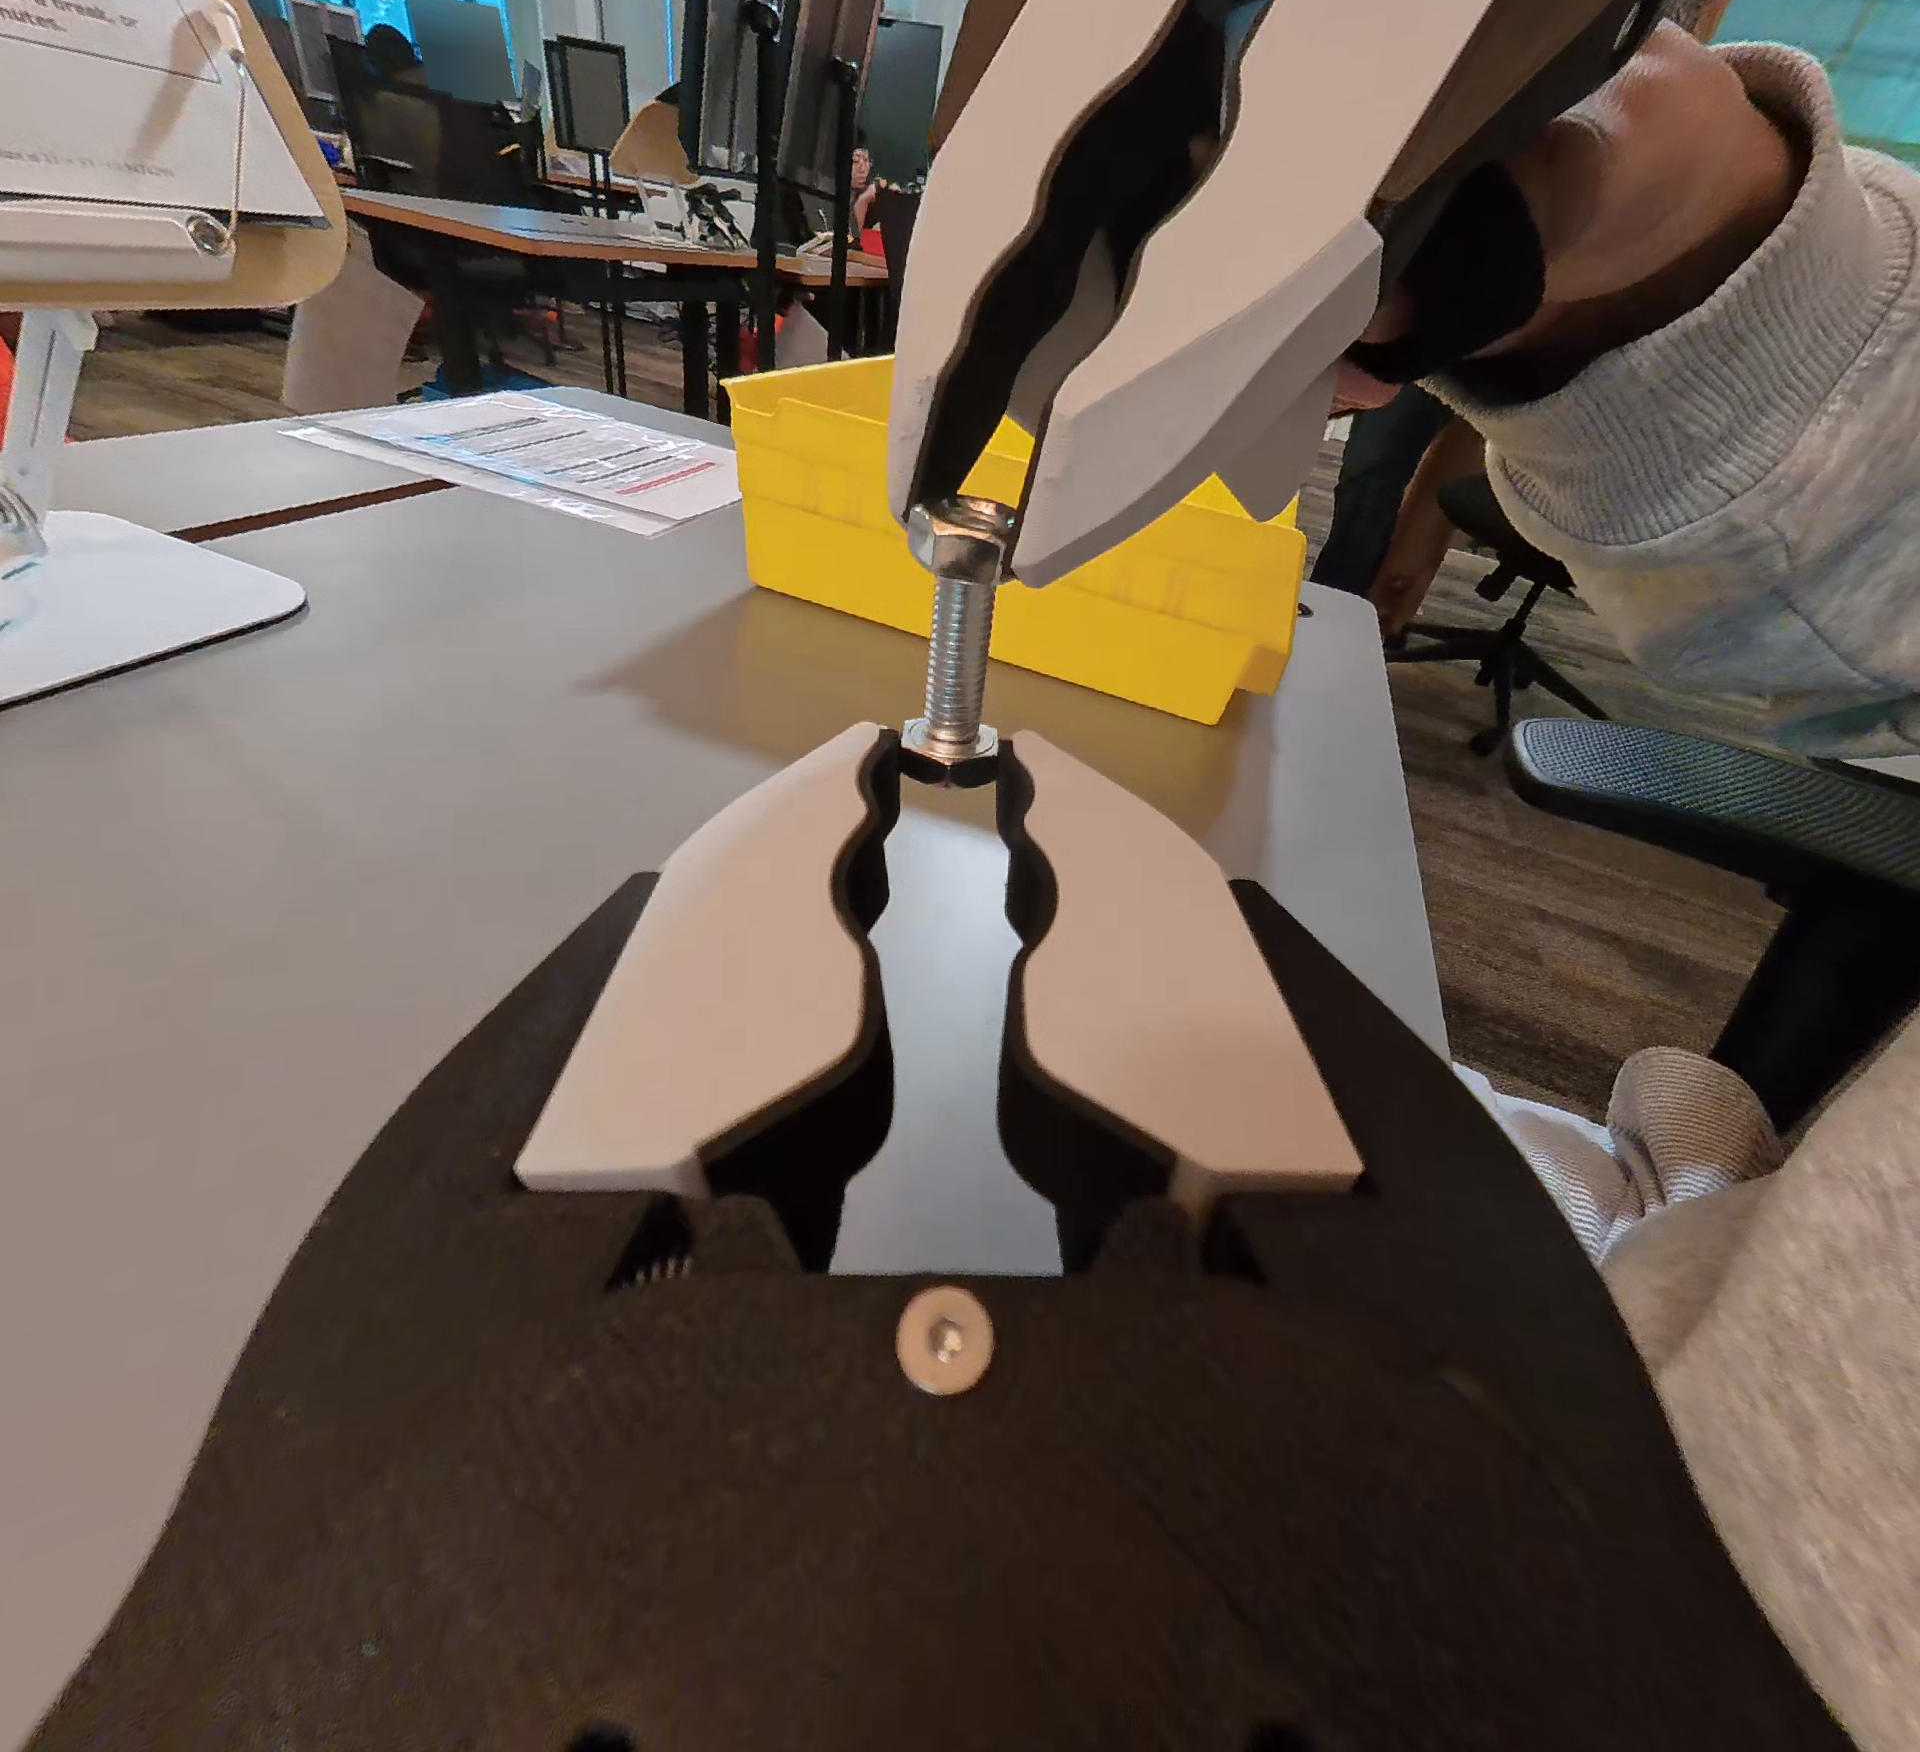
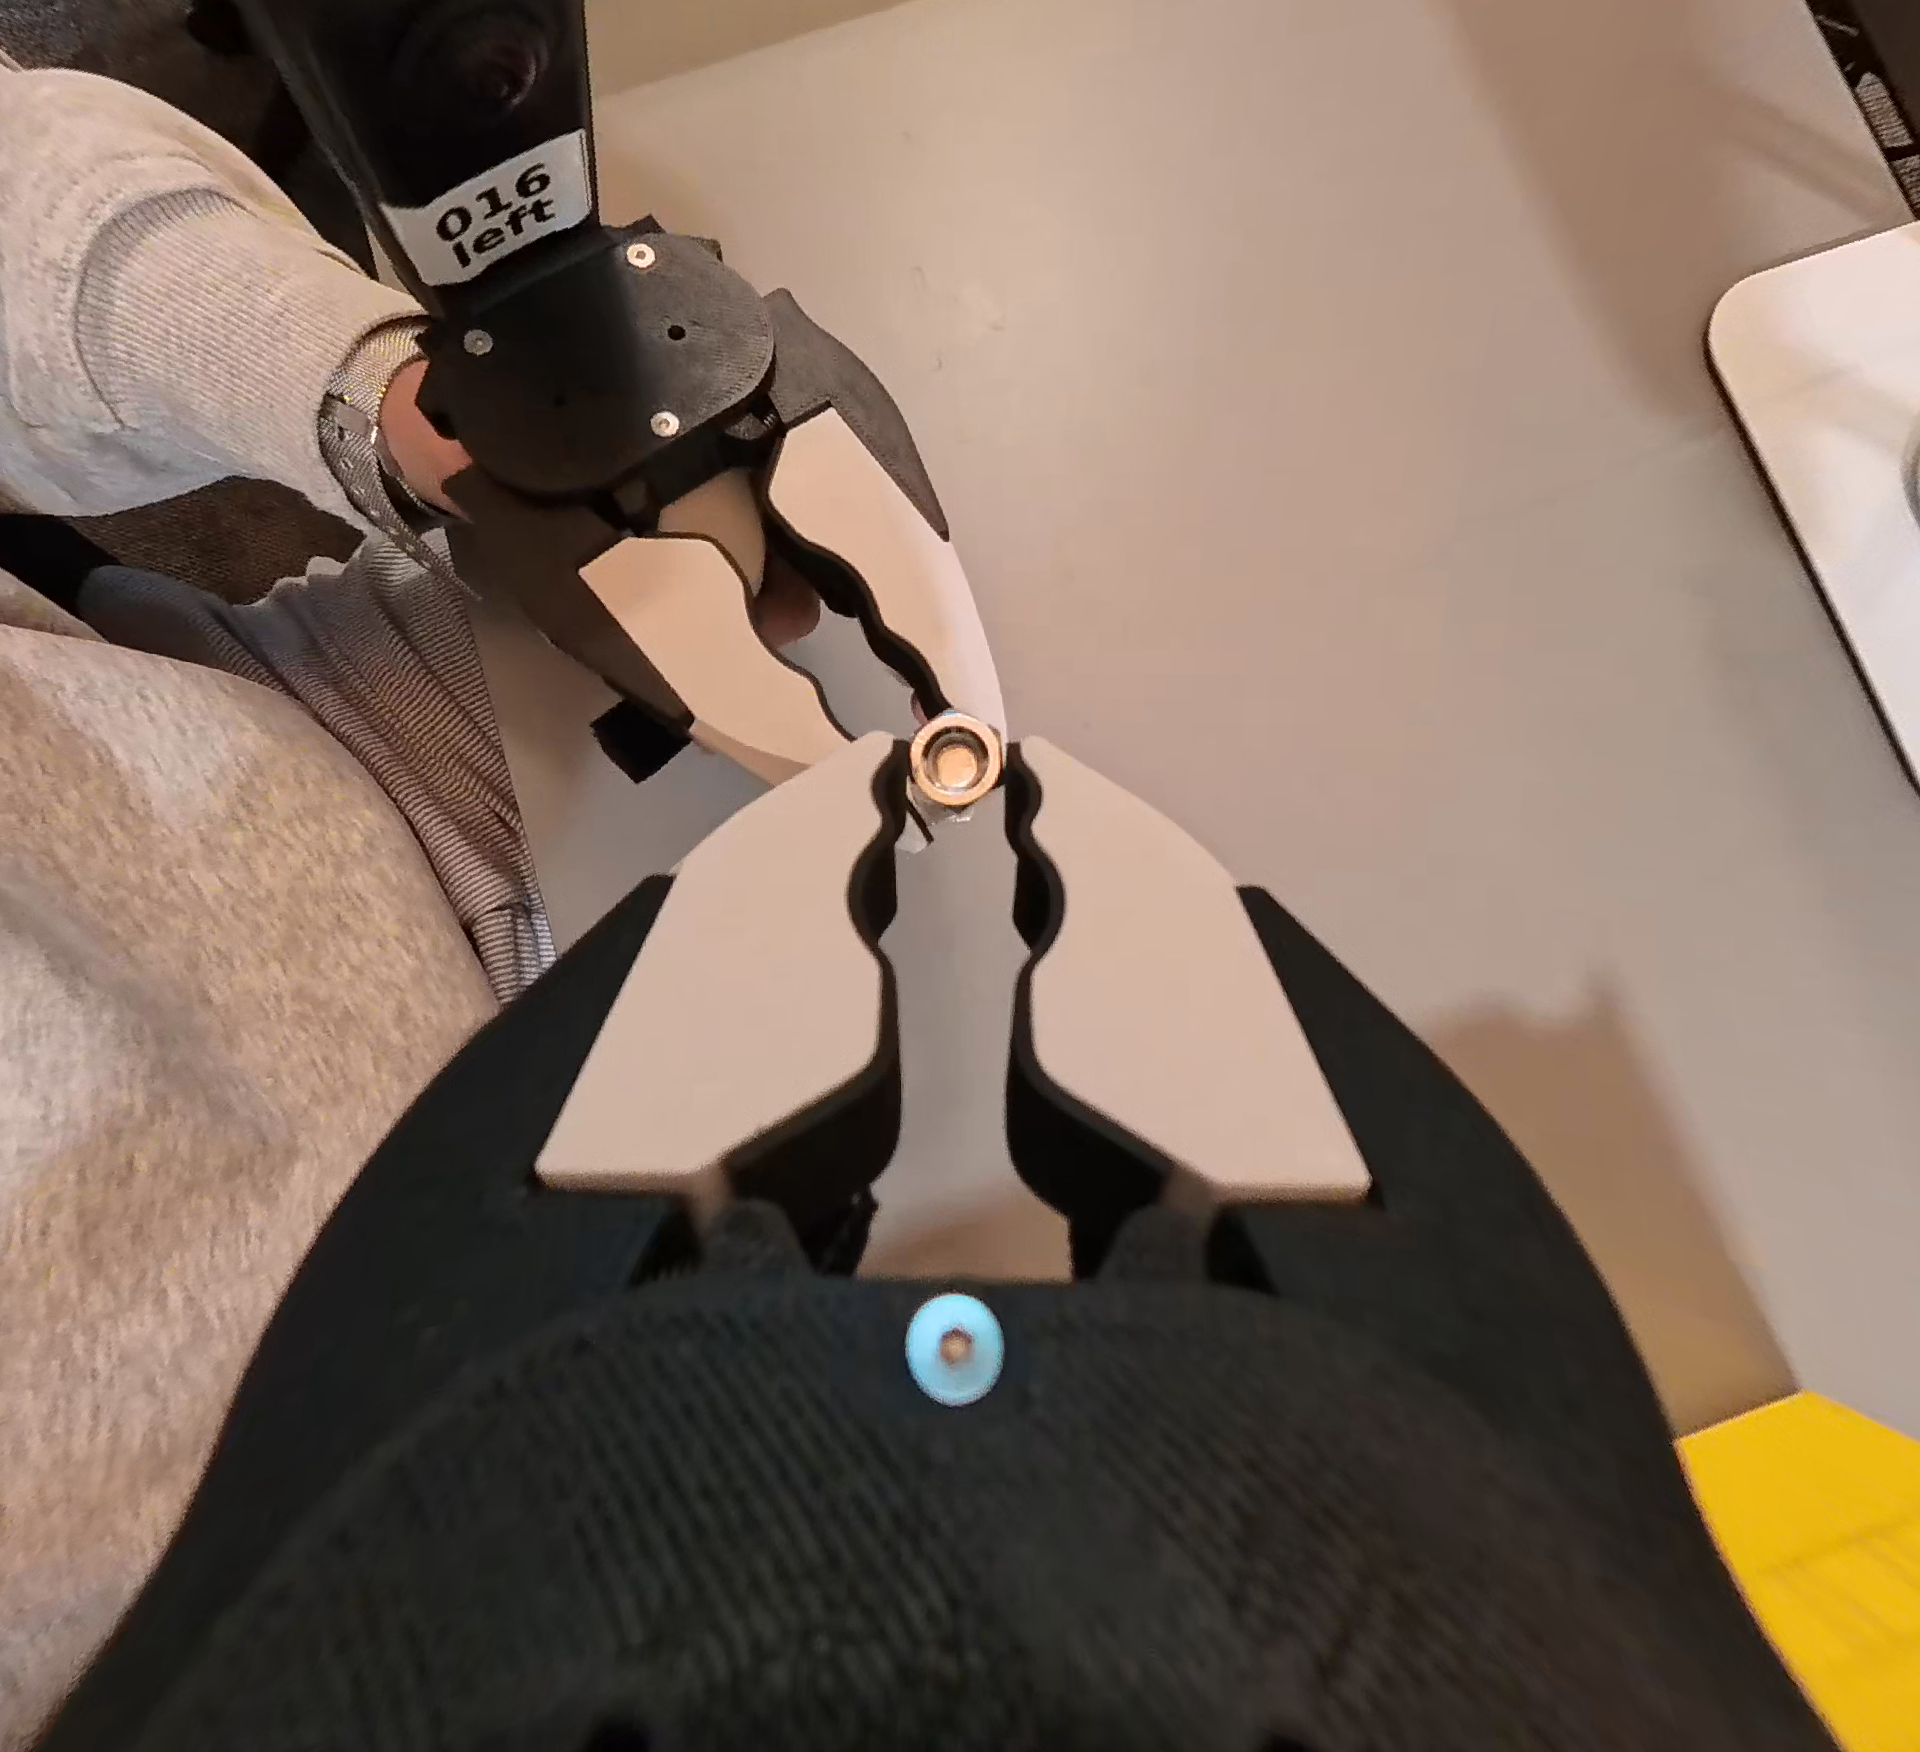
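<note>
The black body of the left gripper (image 1: 948, 752) fills the bottom of the left wrist view, and its two white fingers are closed to a narrow gap around a hex nut (image 1: 950, 746) at their tips. A threaded silver bolt (image 1: 958, 637) stands upright out of this nut. The right gripper (image 1: 961, 518) comes down from above, and its tips are closed in the same way on the hex head of the bolt (image 1: 961, 530). So the bolt is held in the air between the two grippers, above the grey table (image 1: 416, 767) and not touching it.

In the right wrist view the right gripper (image 2: 956, 757) looks straight down on the bolt head (image 2: 956, 757), with the left gripper (image 2: 940, 715) reaching in from the upper left just under it. I cannot tell how far the nut is threaded on.

A yellow bin (image 1: 1143, 642) stands on the table behind the bolt, a laminated sheet (image 1: 540, 455) lies further left, and the white base of a stand (image 1: 135, 601) is at the left edge.

What could go wrong, in my judgement: both grips are only at the very fingertips on small metal faces, so a little twist or a small easing of the squeeze could let the nut or the head slip, and the part would fall to the table. If the two grippers are not kept in one line, the thread could jam.
</note>
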A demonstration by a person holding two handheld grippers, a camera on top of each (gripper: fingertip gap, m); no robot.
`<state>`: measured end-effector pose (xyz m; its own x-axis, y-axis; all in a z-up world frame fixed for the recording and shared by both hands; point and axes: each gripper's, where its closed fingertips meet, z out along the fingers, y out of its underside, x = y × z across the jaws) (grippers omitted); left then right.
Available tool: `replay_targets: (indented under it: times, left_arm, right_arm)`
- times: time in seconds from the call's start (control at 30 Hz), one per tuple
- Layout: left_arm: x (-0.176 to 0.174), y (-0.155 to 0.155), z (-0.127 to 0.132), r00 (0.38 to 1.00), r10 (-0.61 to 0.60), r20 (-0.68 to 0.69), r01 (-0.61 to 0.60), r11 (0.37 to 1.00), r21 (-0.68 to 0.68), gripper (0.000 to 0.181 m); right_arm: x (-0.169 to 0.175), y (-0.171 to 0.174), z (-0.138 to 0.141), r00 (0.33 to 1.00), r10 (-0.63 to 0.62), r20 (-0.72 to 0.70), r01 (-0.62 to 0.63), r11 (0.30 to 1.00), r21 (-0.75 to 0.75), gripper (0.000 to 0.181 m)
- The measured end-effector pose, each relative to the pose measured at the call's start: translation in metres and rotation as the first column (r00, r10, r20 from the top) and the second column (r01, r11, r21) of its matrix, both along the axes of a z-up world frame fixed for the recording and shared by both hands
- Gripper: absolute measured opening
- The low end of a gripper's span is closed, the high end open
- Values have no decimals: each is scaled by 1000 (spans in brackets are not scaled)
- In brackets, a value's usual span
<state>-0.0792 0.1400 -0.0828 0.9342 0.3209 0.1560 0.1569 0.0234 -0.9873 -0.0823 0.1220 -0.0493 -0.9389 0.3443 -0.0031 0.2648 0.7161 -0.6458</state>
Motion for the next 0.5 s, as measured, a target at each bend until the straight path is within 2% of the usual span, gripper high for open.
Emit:
replay_targets:
  times: [0.5]
  left_arm:
    - [-1, 1, -5, 998, 25, -64, -29, 997, -70, 18]
  right_arm:
    - [2, 5, -4, 1000, 15, 17, -16, 998, 58, 18]
